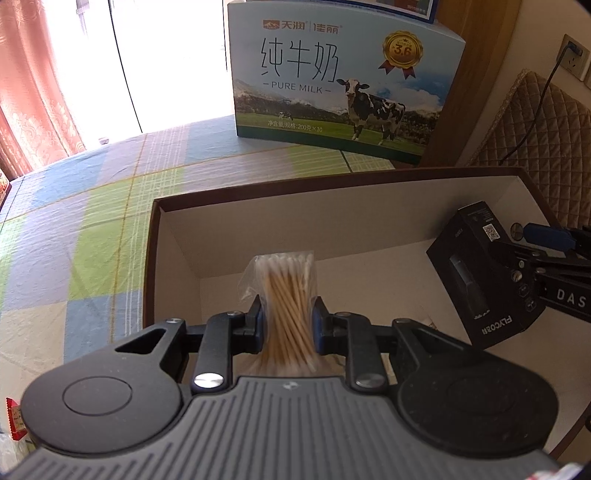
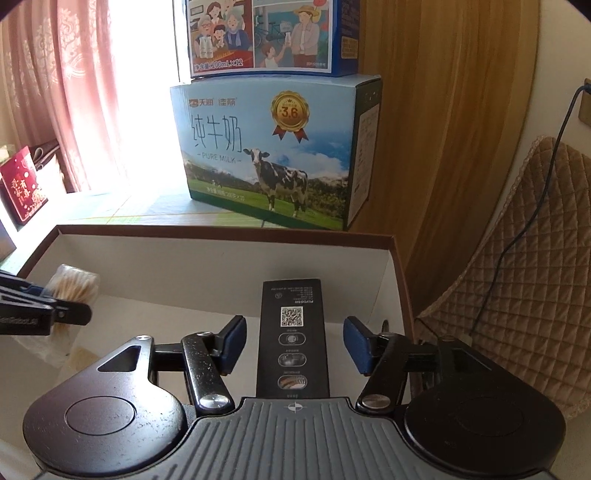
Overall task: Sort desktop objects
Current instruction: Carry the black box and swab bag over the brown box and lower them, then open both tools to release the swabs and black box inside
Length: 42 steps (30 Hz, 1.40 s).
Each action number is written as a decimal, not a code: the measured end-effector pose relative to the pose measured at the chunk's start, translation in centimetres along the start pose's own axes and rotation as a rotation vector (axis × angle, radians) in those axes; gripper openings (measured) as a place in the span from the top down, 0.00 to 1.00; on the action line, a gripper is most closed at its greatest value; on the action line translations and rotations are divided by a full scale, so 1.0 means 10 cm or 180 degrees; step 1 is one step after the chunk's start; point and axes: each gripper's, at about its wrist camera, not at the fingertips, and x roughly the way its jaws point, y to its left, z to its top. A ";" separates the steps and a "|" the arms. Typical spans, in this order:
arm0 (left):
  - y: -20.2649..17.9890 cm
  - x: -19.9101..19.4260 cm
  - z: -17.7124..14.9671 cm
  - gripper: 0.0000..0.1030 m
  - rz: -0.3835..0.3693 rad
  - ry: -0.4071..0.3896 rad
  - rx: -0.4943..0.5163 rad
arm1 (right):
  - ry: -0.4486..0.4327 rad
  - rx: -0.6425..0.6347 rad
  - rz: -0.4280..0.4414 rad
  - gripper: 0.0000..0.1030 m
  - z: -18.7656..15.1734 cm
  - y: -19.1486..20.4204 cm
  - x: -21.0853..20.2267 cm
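- My left gripper (image 1: pixel 287 322): jaws closed on a clear bag of cotton swabs (image 1: pixel 284 295), blue pads pinching the wooden sticks mid-bundle, cotton tips pointing away from the camera. Mid-grip likely keeps the loose bag from folding.
- Swabs hang inside the open cardboard box (image 1: pixel 177 236), near its left wall, over the white floor. Can't tell if the bag bottom touches the floor.
- My right gripper (image 2: pixel 294 342): jaws wide open, a gap on each side of the black Flyco box (image 2: pixel 291 332). Not gripping it.
- In the left wrist view that black box looks tilted, with the right gripper just beside it; can't tell if it leans on the gripper or rests on the floor alone.
- Both items are inside the same cardboard box, swabs left, black box right, well apart. Looks like the box is the sorting bin.
- My read: black box is delivered, swabs need release next.
- Risk: the light bag could cling to a pad when I open.
- Further out: checked tablecloth (image 1: pixel 92 221) on the counter, pure milk carton (image 1: pixel 343 81) behind the box, another carton (image 2: pixel 269 35) stacked on top, quilted chair back (image 2: pixel 517 277) to the right.
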 end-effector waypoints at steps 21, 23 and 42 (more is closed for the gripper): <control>-0.04 -0.05 0.04 0.39 -0.0007 -0.0173 0.0140 | -0.0070 0.0000 0.0096 0.20 -0.04 0.08 -0.22; -0.05 -0.09 0.02 0.37 0.0008 -0.0180 0.0146 | -0.0047 -0.0005 0.0097 0.17 -0.05 0.09 -0.24; -0.08 -0.73 -0.31 0.28 0.0004 -0.0294 0.0078 | 0.0068 0.0119 0.0212 0.02 -0.24 0.20 -0.68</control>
